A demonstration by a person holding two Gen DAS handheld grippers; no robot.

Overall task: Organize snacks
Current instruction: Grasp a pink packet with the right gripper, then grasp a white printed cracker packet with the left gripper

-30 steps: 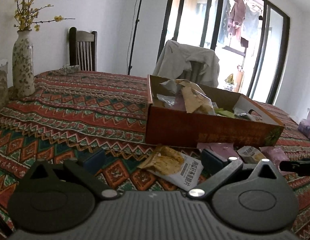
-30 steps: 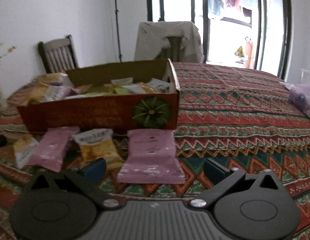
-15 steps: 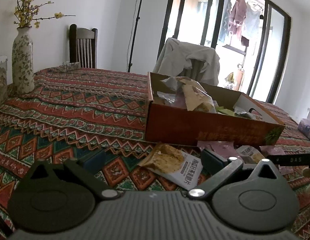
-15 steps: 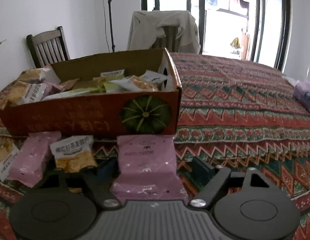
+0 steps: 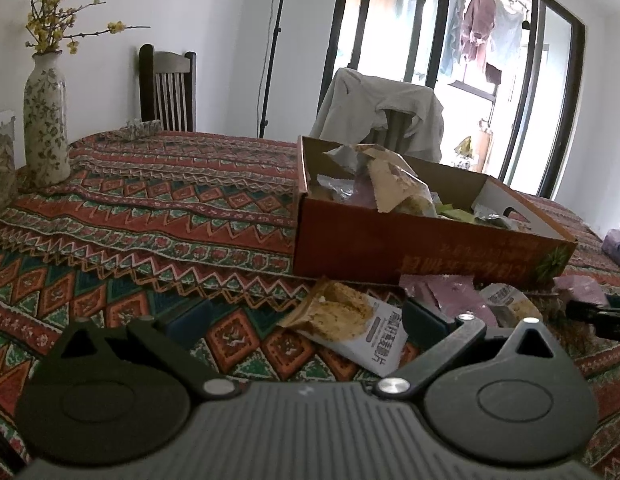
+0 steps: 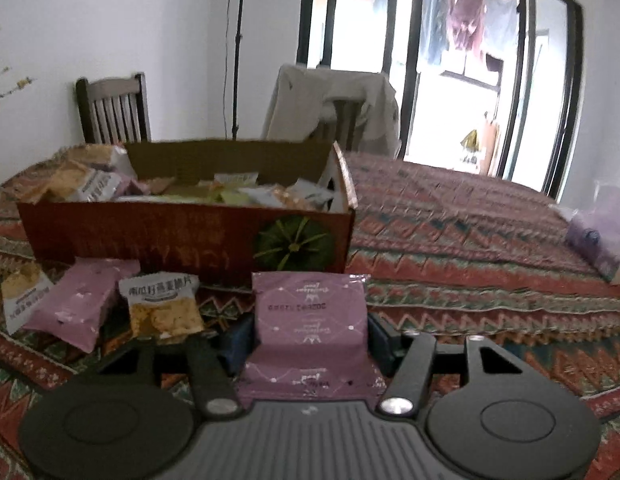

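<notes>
Right wrist view shows the right gripper (image 6: 310, 336) closing, its blue-padded fingers (image 6: 380, 340) standing at either side of a purple snack packet (image 6: 310, 320) that lies flat on the patterned tablecloth (image 6: 490, 248); the pads sit right at the packet's edges, though whether they press it yet cannot be told; the packet rests just in front of the red cardboard box (image 6: 181, 240), below the pumpkin picture printed on its front wall; the box is heaped with snack bags; to the left of the held-between packet lie a yellow cracker packet (image 6: 161, 306), another purple packet (image 6: 79, 304) and, at the frame's edge, a third cracker bag (image 6: 23, 296), all on the cloth near the box. Left wrist view shows the left gripper (image 5: 305, 320) with its jaws wide apart and nothing between them, hovering low over the cloth; a cracker bag (image 5: 350, 320) lies just ahead of it, beside the box (image 5: 410, 248); a flowered vase (image 5: 45, 124) stands well apart at the far left.
</notes>
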